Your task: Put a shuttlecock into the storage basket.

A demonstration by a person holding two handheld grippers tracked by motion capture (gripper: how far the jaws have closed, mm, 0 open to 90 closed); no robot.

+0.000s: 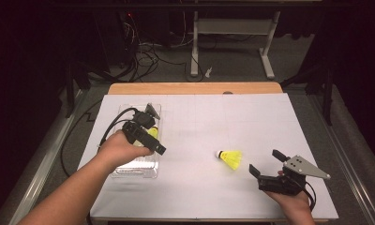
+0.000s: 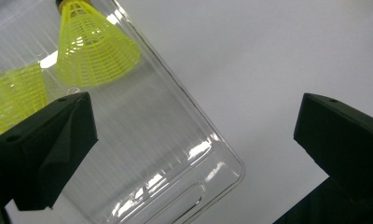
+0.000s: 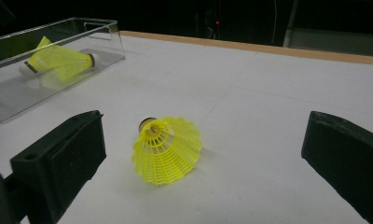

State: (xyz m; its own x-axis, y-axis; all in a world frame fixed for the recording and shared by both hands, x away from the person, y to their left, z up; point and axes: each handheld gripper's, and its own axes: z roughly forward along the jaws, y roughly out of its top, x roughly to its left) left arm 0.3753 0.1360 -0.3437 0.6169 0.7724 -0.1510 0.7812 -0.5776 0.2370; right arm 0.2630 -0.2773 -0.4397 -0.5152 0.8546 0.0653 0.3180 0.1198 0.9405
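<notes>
1. The clear plastic tray (image 1: pixel 138 169) lies at the left of the white table sheet (image 1: pixel 199 122) and serves as the landmark here. Two yellow shuttlecocks (image 3: pixel 58 60) lie inside it on their sides, touching each other; the left gripper view shows both mesh skirts through the tray's wall.
2. The left gripper (image 1: pixel 150 140) hovers over the tray's middle, held in the person's left hand (image 1: pixel 120 150). Its jaws stand wide apart with nothing between them, the tray's corner showing below the gap.
3. Right of the tray, well apart from it on the bare sheet, a third yellow shuttlecock (image 1: pixel 230 158) lies on its side, its dark-ringed cork toward the tray and its skirt away from it.
4. Farther right of the tray, just beyond that shuttlecock, the right gripper (image 1: pixel 264 161) rests low near the table's front edge. Its jaws are spread wide and empty, aimed at the lone shuttlecock's skirt without touching it.
</notes>
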